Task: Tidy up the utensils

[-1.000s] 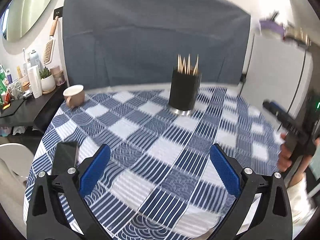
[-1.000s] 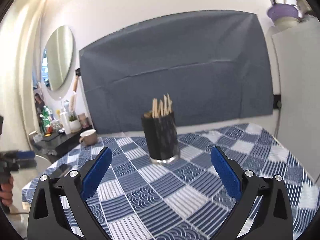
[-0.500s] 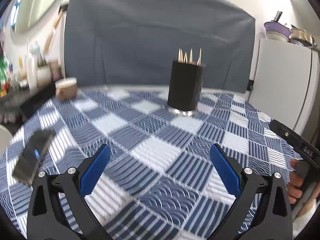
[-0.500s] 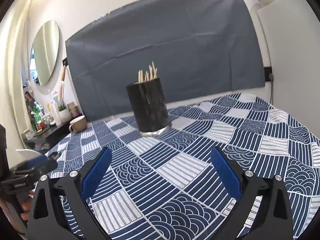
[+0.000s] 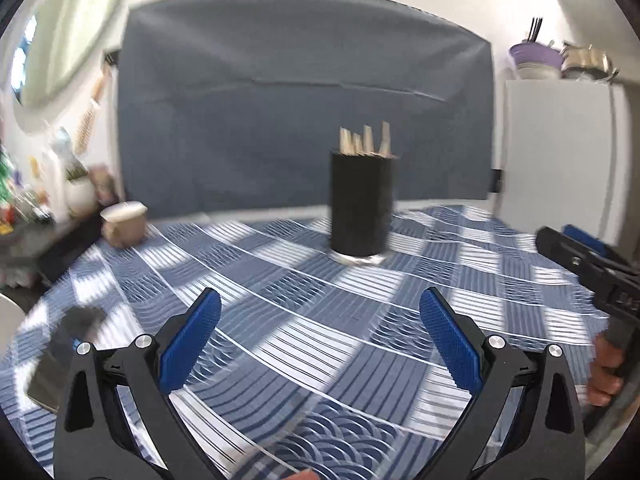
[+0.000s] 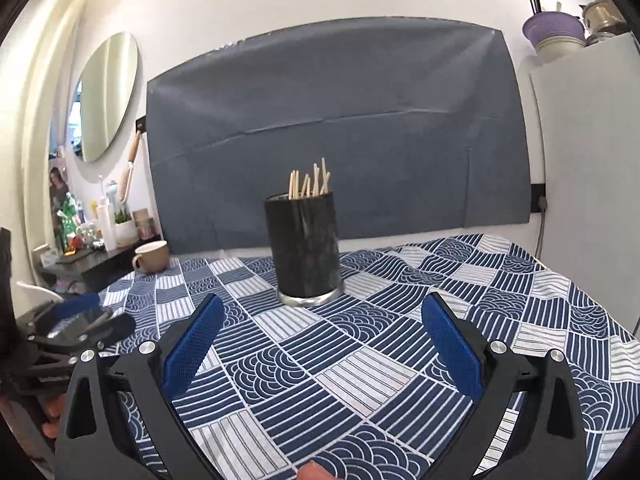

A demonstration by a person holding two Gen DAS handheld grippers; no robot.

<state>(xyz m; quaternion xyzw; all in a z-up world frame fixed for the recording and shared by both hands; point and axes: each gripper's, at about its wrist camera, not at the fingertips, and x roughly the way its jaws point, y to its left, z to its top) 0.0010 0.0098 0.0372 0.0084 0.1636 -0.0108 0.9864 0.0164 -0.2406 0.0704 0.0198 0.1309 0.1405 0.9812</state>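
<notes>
A black cylindrical utensil holder [image 5: 362, 204] [image 6: 305, 248] stands upright on the blue-and-white patterned tablecloth [image 5: 304, 320] [image 6: 360, 360], with several wooden stick ends [image 5: 364, 142] [image 6: 310, 184] poking out of its top. My left gripper [image 5: 320, 320] is open and holds nothing, hovering above the cloth well short of the holder. My right gripper [image 6: 320, 324] is open too, nothing between its blue pads, with the holder straight ahead beyond its tips. The left wrist view is blurred by motion.
A beige mug [image 5: 124, 224] [image 6: 154, 256] sits at the table's far left. A dark phone-like slab [image 5: 60, 360] lies near the left edge. A side shelf with bottles [image 6: 100, 232] is left, a white fridge [image 6: 588, 160] right, a grey cloth [image 6: 340, 128] behind.
Both grippers have shifted over the table, the left view swinging and blurring, the right backing slightly from the holder. Both stay open and nothing has been picked up.
</notes>
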